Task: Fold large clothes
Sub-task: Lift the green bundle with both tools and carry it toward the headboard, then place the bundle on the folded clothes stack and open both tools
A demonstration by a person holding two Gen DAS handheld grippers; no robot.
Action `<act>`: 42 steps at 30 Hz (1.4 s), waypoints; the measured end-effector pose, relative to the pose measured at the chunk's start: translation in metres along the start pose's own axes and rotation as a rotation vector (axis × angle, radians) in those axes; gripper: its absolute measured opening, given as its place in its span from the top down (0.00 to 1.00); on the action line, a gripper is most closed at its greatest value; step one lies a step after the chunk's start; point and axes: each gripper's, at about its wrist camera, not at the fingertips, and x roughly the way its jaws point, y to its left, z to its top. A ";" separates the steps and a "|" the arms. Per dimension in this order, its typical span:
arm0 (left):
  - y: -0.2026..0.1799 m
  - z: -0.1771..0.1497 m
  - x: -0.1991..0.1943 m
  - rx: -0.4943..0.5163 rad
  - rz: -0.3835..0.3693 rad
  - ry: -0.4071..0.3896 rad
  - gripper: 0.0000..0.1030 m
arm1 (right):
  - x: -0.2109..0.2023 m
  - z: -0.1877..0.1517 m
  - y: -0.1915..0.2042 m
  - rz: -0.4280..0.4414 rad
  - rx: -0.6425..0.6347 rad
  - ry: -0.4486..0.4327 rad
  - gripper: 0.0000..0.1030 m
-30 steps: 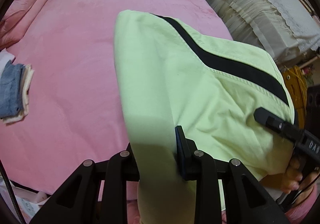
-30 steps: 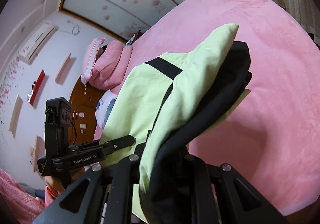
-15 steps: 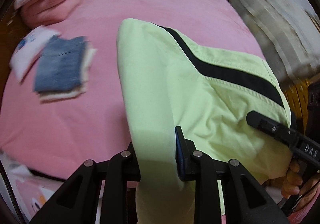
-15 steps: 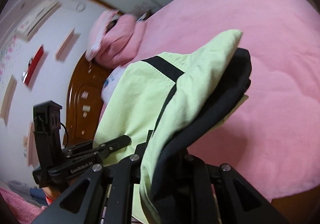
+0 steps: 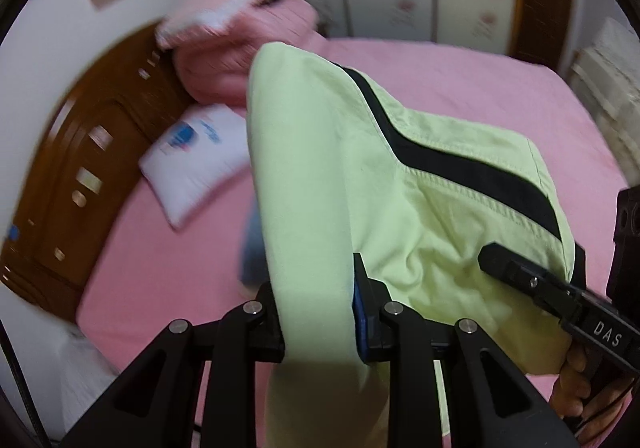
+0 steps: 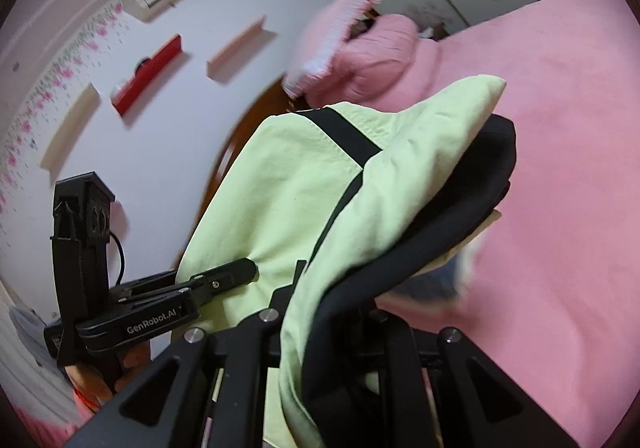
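Holding both tools raised above the pink plush bedspread (image 5: 460, 87), I note my left gripper (image 5: 320, 312) clamped on a fold of the pale green cotton garment with a black stripe (image 5: 320, 167), cloth pinched between its black fingers (image 5: 366, 312). My right gripper (image 6: 332, 312) is likewise closed on the same garment, green and black layers bunched between its jaws and draping forward. Each tool appears in the other's view, level with its partner, gripping the garment's opposite edge. The garment hangs clear of the bedspread. Beyond lie a white printed pillow (image 5: 196, 159), pink pillows (image 6: 368, 55) and a brown wooden headboard (image 5: 76, 175). No containers are visible.
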 end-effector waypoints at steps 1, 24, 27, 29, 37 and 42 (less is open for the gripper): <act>0.007 0.011 0.015 -0.005 0.019 -0.030 0.79 | 0.020 0.006 -0.002 0.022 -0.001 -0.008 0.88; 0.108 -0.035 0.365 -0.012 0.235 -0.179 0.35 | 0.206 -0.061 -0.206 -0.164 0.050 0.069 0.86; 0.069 -0.051 0.340 0.093 0.421 -0.226 0.34 | 0.180 -0.071 -0.201 -0.225 0.017 0.062 0.72; 0.040 -0.064 0.319 0.132 0.519 -0.264 0.33 | 0.156 -0.081 -0.202 -0.288 0.004 0.072 0.59; -0.076 -0.156 0.244 0.041 0.311 -0.098 0.18 | 0.011 -0.150 -0.221 -0.577 0.183 0.163 0.32; -0.136 -0.210 0.189 -0.054 0.036 0.148 0.18 | -0.094 -0.212 -0.222 -0.939 0.389 0.177 0.19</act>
